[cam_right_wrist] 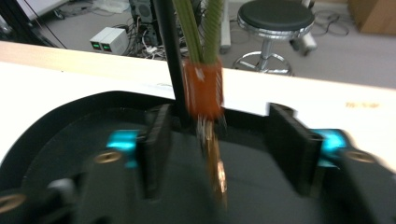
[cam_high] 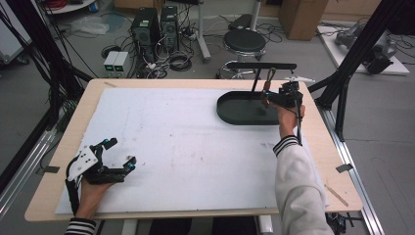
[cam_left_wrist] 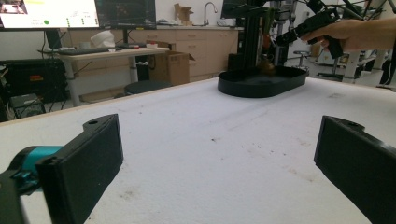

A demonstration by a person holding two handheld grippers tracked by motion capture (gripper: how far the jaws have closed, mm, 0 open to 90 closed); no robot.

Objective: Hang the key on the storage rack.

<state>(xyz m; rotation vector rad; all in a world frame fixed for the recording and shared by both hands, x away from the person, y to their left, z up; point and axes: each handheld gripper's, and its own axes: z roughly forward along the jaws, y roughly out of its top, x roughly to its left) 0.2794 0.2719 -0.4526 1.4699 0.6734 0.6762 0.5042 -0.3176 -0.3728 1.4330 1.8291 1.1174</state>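
Here the right gripper (cam_right_wrist: pixel 212 140), jaws spread either side of the hanging lanyard (cam_right_wrist: pixel 204 88) over the black tray (cam_high: pixel 235 108), should centre on its orange band before pinching, while the left gripper (cam_high: pixel 116 154) rests spread-jawed on the table (cam_high: pixel 195 152).

Even indoor light; blurred right gripper view.

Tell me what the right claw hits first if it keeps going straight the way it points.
Probably the orange tag hanging on green cords: it sits between the open right claw jaws, over the black tray. Blur hides depth.
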